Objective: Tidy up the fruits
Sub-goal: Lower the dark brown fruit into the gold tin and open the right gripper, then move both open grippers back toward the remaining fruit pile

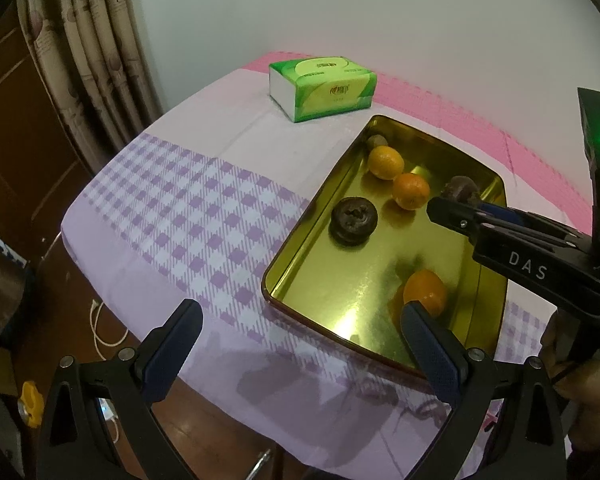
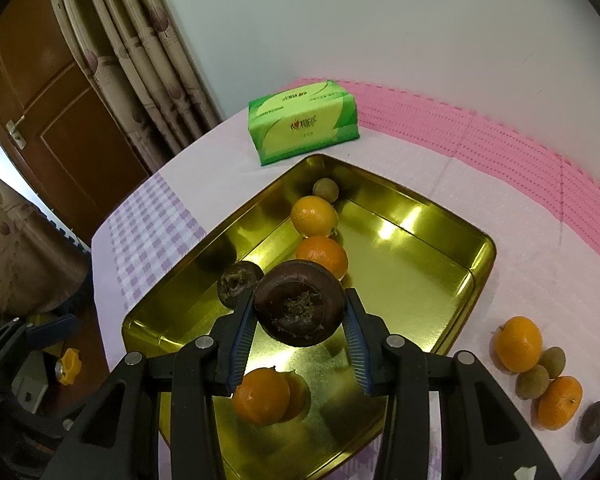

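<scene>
A gold metal tray lies on the table with three oranges in it, the nearest just below my right gripper. A dark brown round fruit and a small tan fruit also rest in the tray. My right gripper is shut on a second dark brown round fruit, held above the tray's middle. In the left wrist view this right gripper reaches in from the right over the tray. My left gripper stands open by the tray's near corner, nothing between its fingers.
More fruit lies on the cloth right of the tray: two oranges, two small tan fruits and a dark one. A green tissue pack stands behind the tray. The table's edge drops off at the left, towards a curtain and a door.
</scene>
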Motion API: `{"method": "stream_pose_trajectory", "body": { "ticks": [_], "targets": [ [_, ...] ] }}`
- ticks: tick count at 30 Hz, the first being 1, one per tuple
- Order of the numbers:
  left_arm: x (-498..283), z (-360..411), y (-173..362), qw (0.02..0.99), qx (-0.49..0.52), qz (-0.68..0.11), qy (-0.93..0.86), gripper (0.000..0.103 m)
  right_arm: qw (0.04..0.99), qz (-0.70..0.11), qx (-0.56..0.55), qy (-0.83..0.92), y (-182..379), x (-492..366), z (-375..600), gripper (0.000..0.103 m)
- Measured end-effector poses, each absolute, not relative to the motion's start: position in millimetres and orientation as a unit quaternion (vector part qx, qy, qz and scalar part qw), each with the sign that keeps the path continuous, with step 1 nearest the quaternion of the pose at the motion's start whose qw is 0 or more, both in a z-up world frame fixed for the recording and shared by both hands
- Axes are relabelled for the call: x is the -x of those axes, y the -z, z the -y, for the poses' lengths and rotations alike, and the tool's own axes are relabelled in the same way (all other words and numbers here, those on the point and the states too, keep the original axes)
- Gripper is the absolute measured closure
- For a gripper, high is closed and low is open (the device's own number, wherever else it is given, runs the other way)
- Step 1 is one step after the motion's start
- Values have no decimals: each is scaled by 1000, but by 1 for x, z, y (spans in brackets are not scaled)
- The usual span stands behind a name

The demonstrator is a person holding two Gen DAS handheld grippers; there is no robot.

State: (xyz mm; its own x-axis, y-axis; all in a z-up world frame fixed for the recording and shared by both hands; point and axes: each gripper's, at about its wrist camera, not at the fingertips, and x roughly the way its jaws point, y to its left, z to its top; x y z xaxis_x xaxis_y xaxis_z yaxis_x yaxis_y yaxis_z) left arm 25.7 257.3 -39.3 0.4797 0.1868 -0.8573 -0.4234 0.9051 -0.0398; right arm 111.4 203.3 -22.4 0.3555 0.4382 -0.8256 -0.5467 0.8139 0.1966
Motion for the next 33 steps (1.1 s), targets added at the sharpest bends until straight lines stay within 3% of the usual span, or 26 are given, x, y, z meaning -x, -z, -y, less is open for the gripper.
{"method": "stream_pose_trajectory", "body": {
  "ticks": [12, 19, 27, 33],
  "targets": [
    [-27, -255, 40, 852, 115, -477, -184, 4, 809, -497, 63, -306, 35, -111, -215, 62],
    [-27, -256, 41, 852, 109, -478, -186, 4, 821, -470, 28, -322, 16, -109, -206, 61],
    [-27, -250, 41, 854, 92, -476, -187, 4, 854, -425, 19, -300, -9, -75, -163, 49],
    [-27, -241, 40, 857, 74, -474, -187, 4, 878, -423, 21, -225, -11, -44, -89, 34]
  ]
}}
